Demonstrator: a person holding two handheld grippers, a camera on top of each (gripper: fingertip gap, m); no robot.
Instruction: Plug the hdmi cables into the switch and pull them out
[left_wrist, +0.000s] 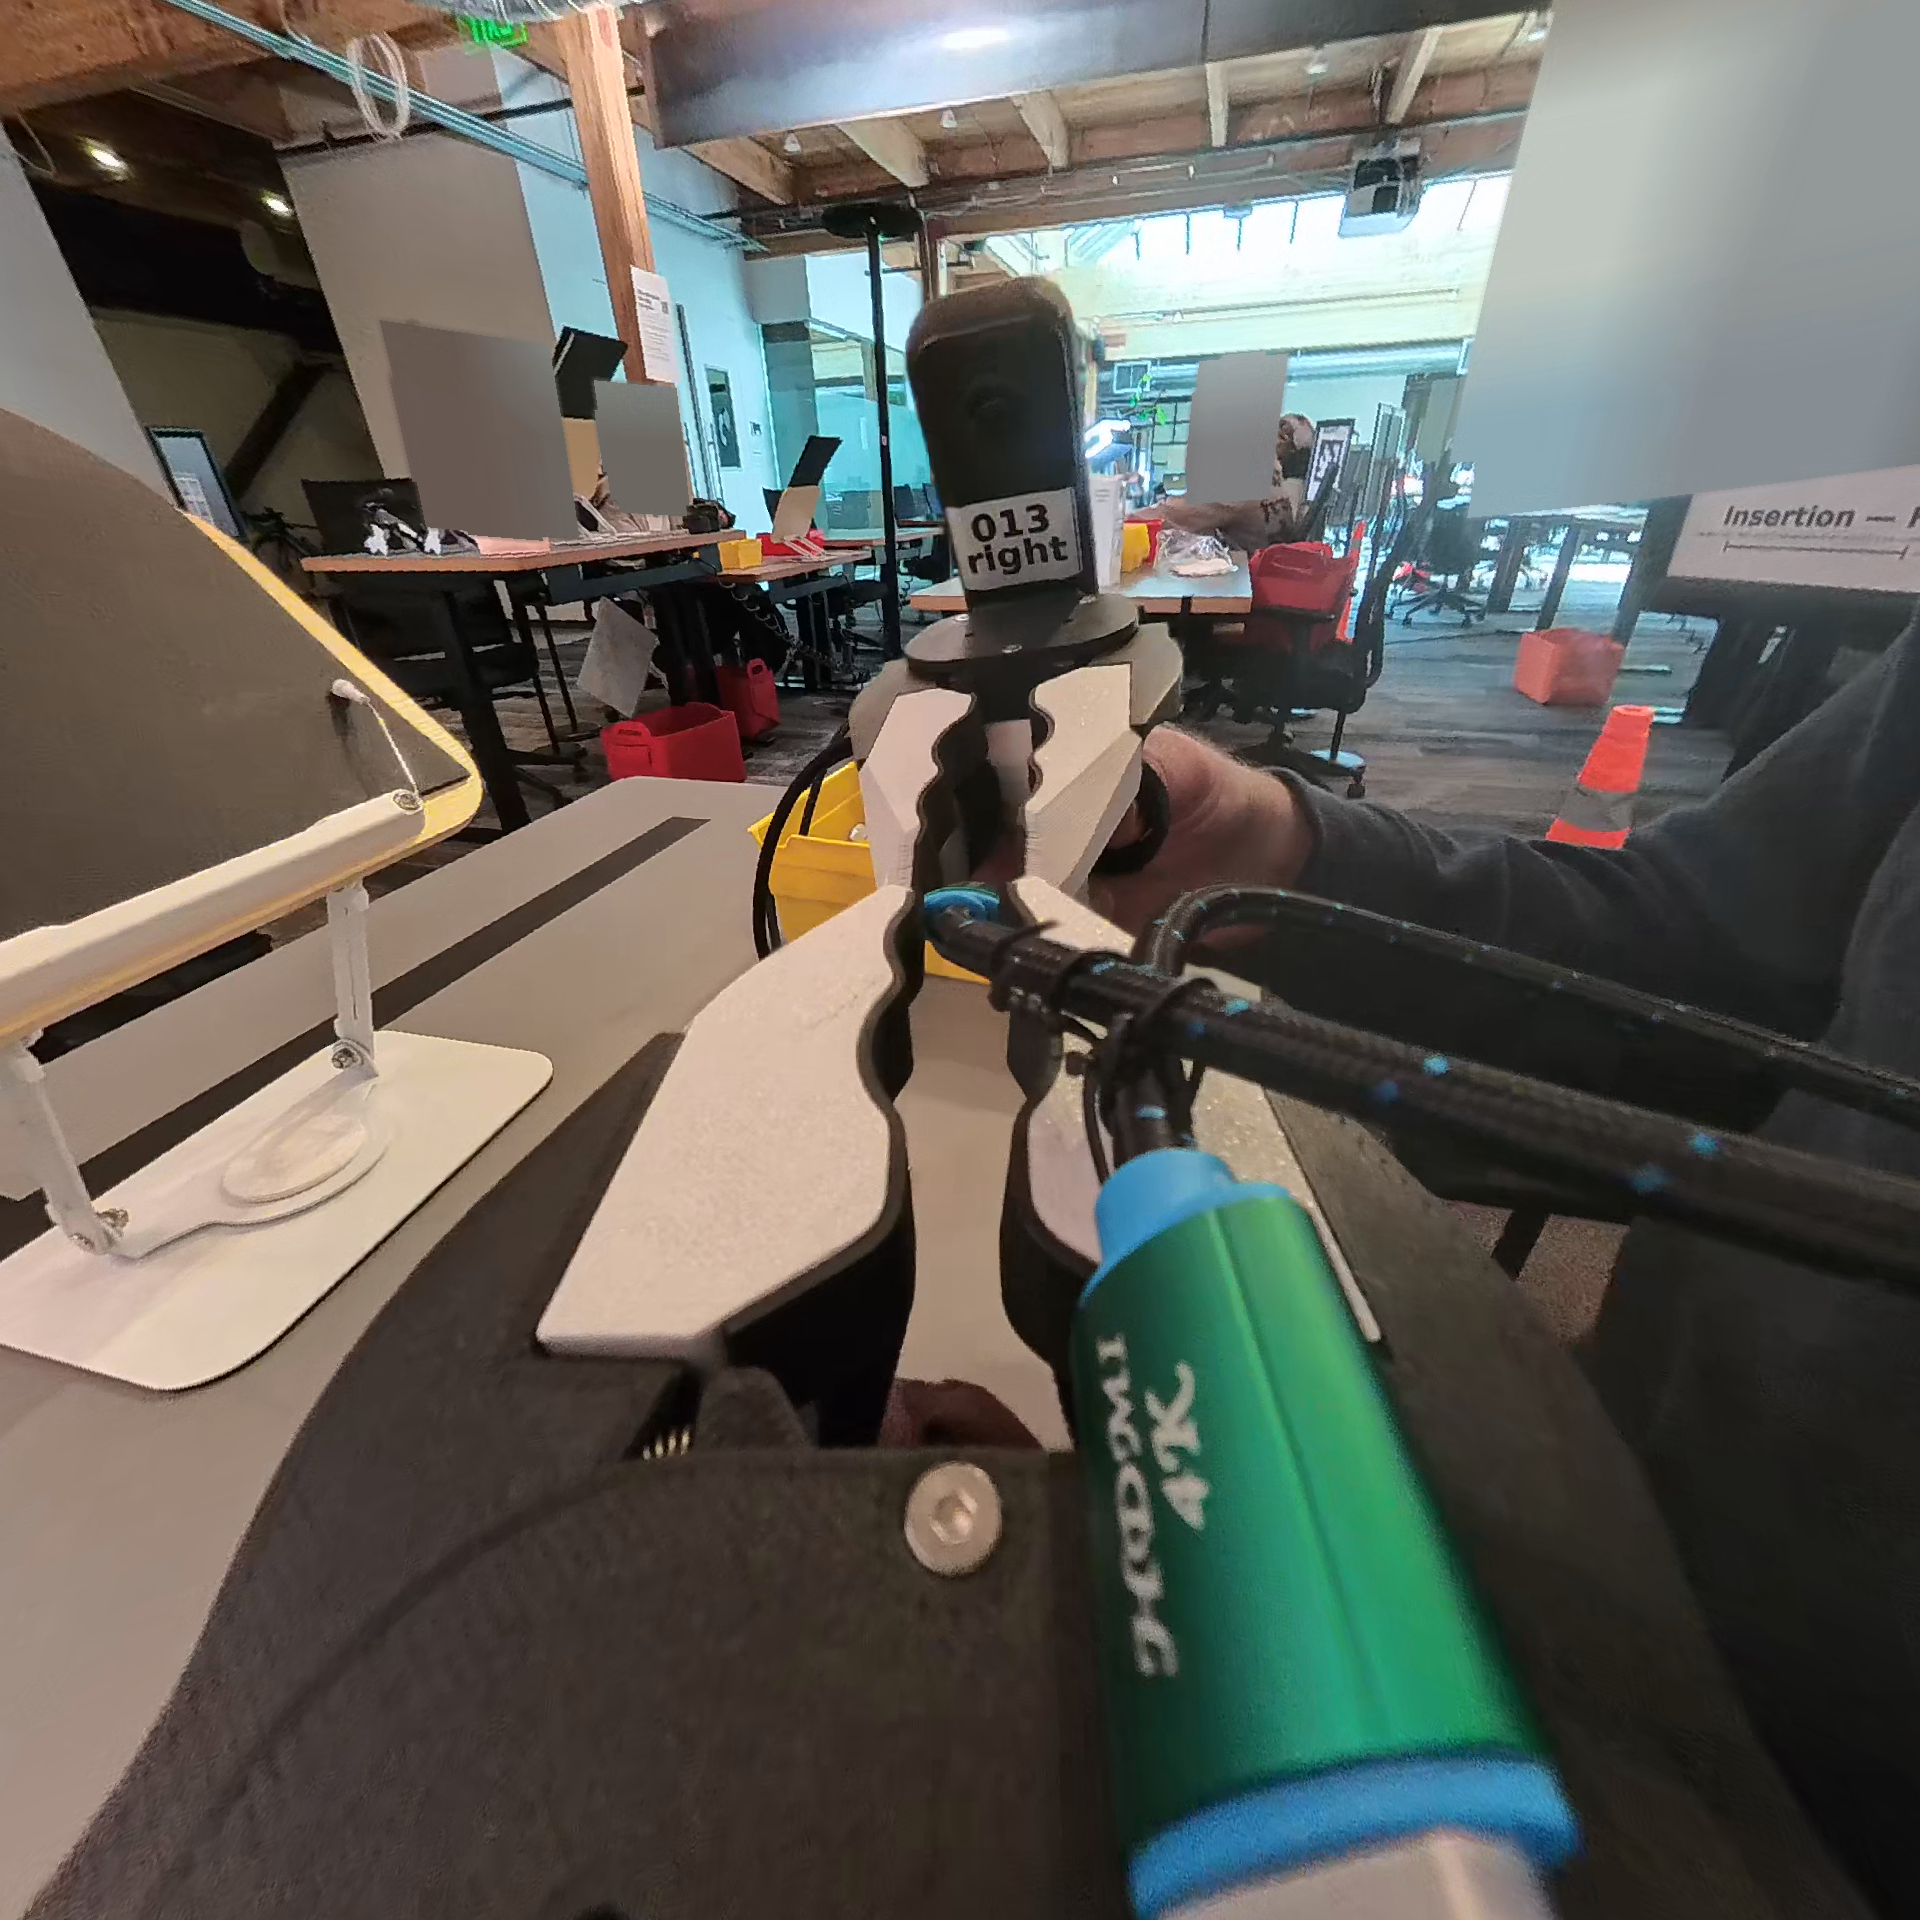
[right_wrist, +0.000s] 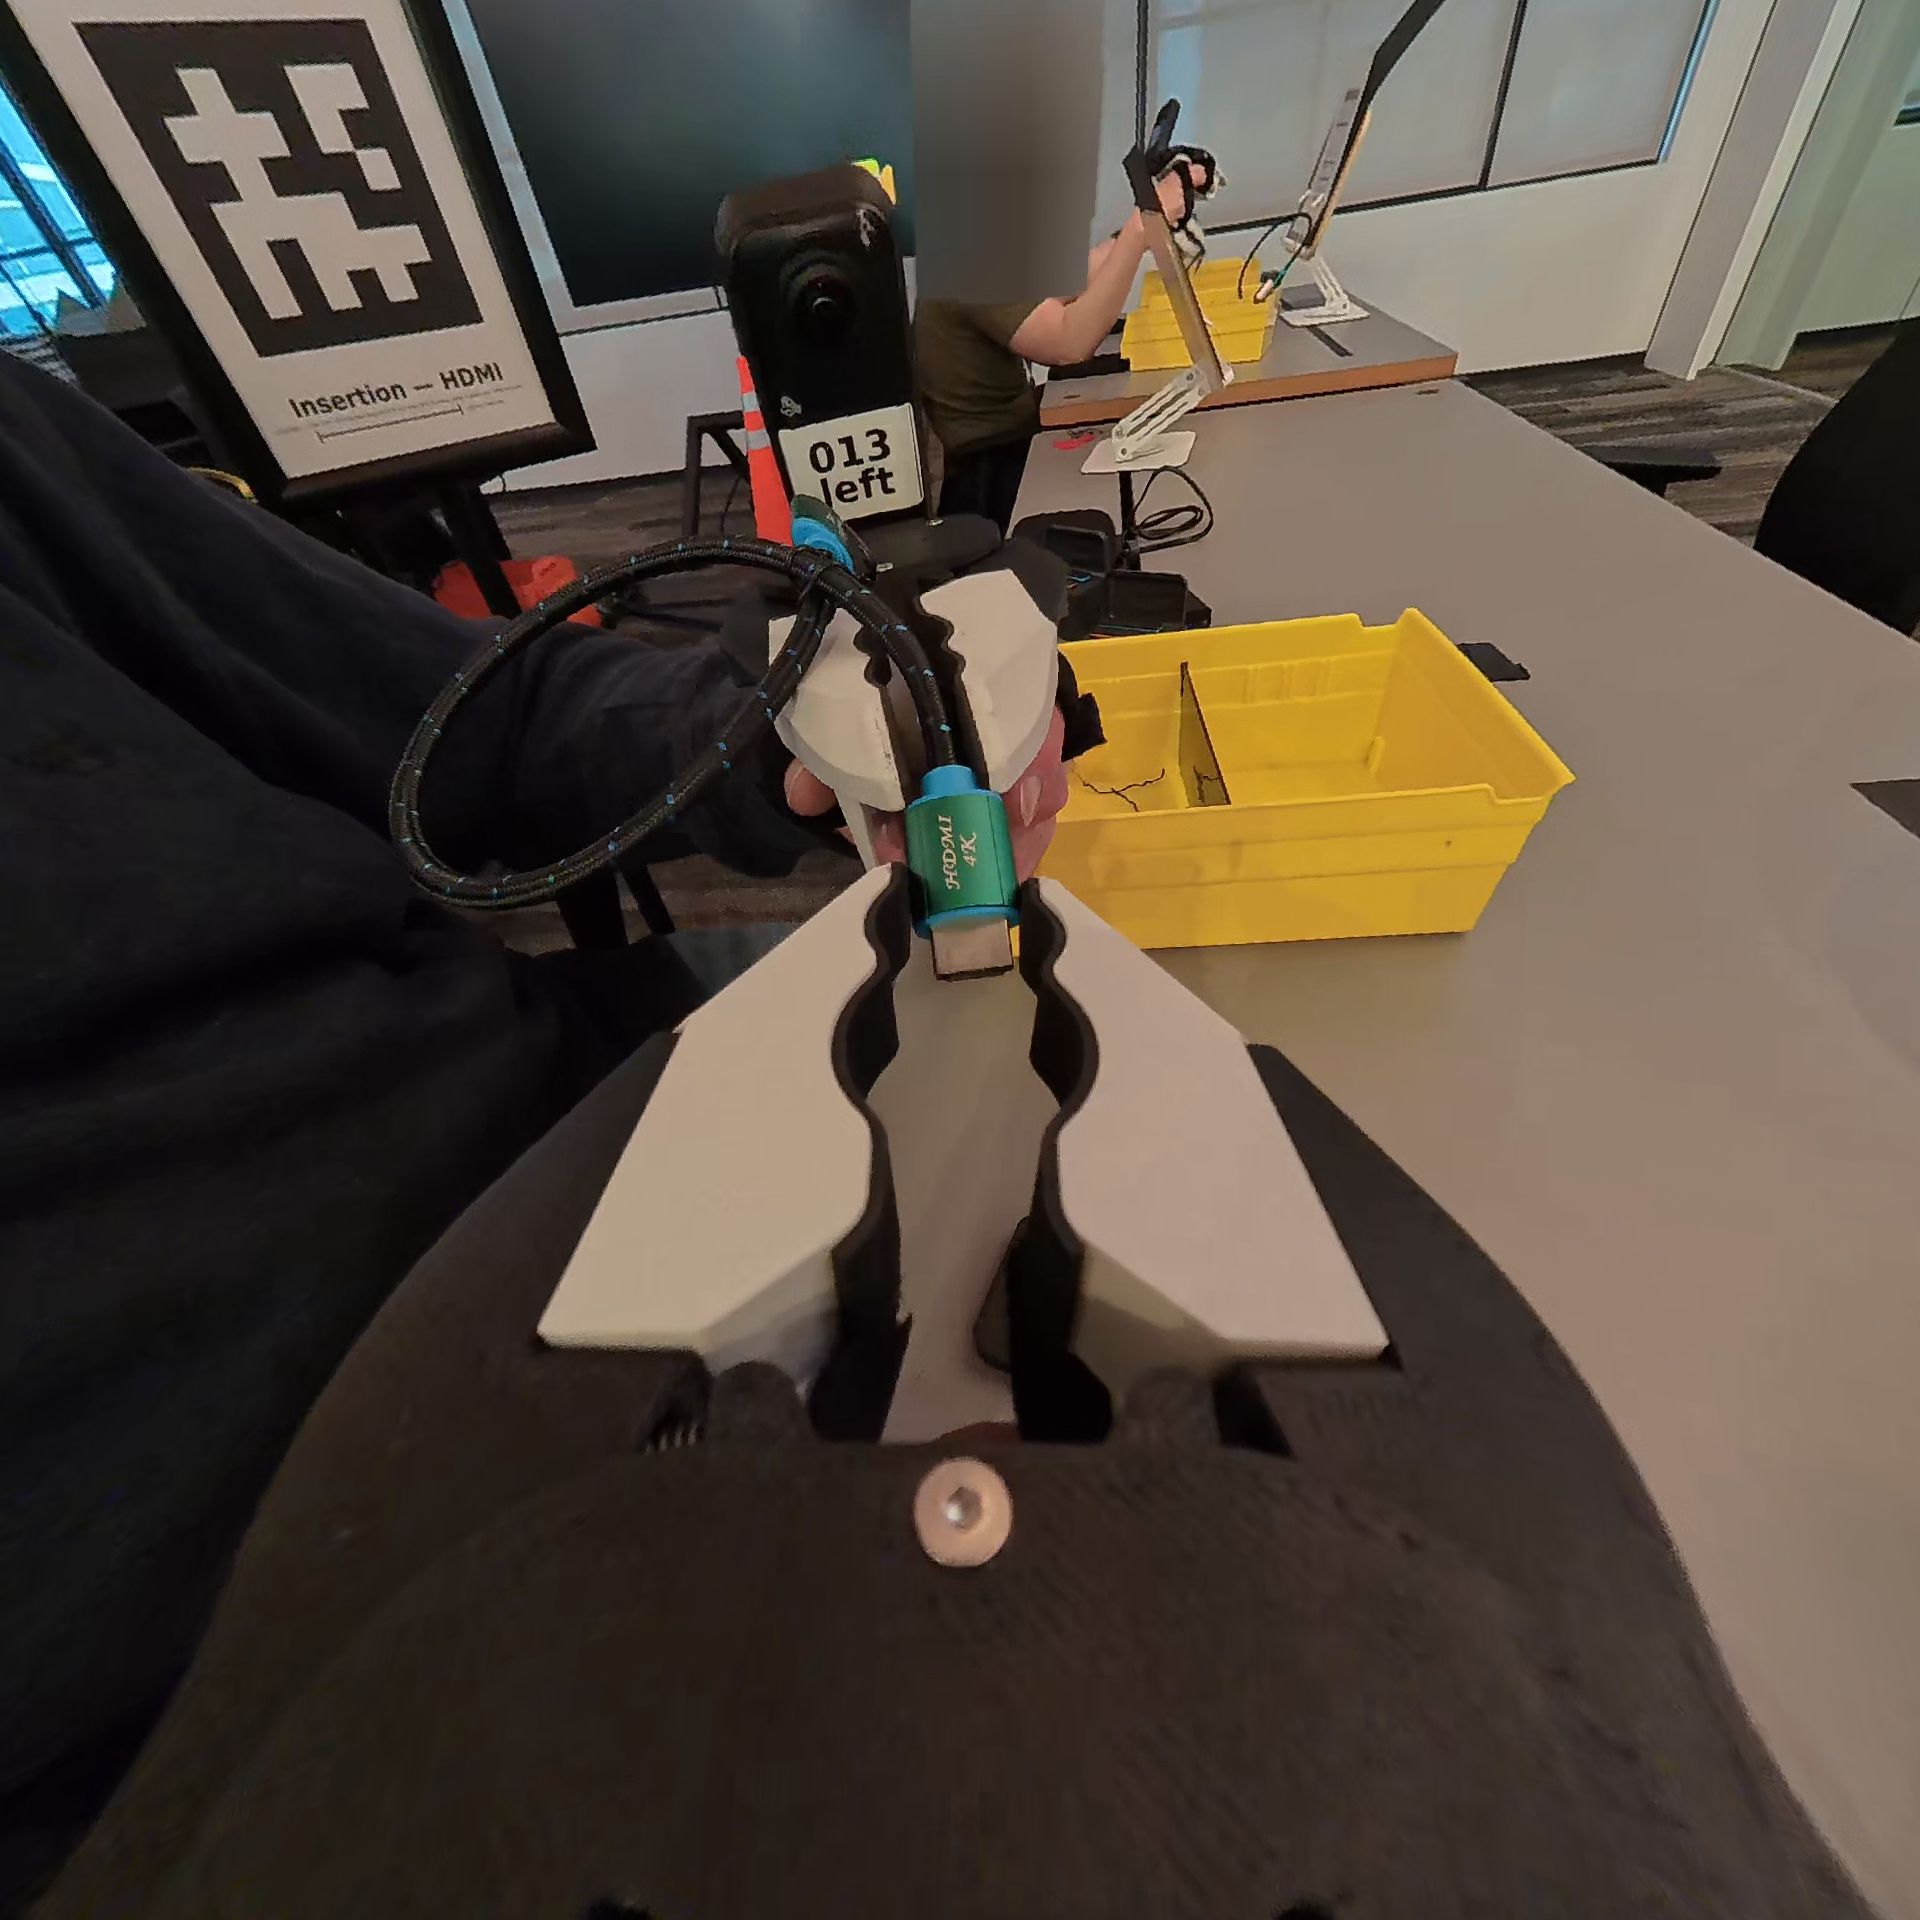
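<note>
Braid, black flecked with blue, sheathes the hdmi cable (right_wrist: 499, 707), which loops stiffly from the left gripper (right_wrist: 940, 764). That gripper's white, wavy-edged fingers pinch the cable just behind a plug (right_wrist: 958, 852) with a glossy green metal barrel, blue collars and pale printed lettering. The plug's silver tip hangs between the parted fingertips of the right gripper (right_wrist: 961, 899), whether touching them I cannot tell, and a ribbed yellow plastic bin (right_wrist: 1299, 862) sits on the matte grey table (right_wrist: 1558, 1195) just beyond.

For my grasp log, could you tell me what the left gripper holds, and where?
The left gripper pinches the HDMI cable just behind its green connector.
</note>
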